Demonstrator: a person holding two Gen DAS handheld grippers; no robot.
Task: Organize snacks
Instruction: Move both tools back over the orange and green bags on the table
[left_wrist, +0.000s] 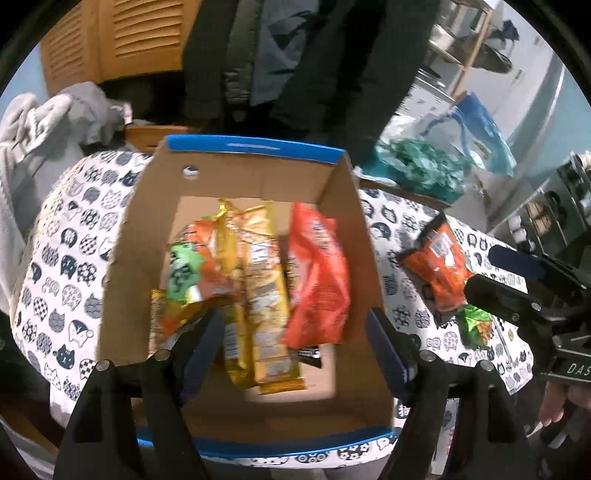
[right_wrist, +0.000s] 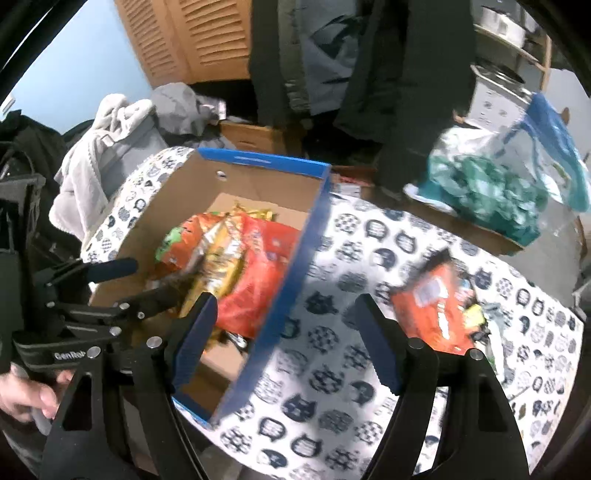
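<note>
Both jaws wide, nothing held: your left gripper (left_wrist: 291, 343) sits over the cardboard box (left_wrist: 236, 177), your right gripper (right_wrist: 288, 336) straddles its blue right wall. Most snack packs (left_wrist: 258, 280) are already boxed. Left to do: the orange pack (right_wrist: 436, 310) and the small green pack (left_wrist: 476, 325) near the table's (right_wrist: 332, 369) right edge.

Right gripper (right_wrist: 286, 334) with jaws wide apart and nothing between them, above the blue edge of the cardboard box (right_wrist: 280, 291). Inside the box, red and yellow snack packets (right_wrist: 255, 273). Right of it, on the cat-print tablecloth (right_wrist: 332, 387), an orange packet (right_wrist: 436, 306). Left gripper (right_wrist: 144, 280) also spread, over the box.
</note>
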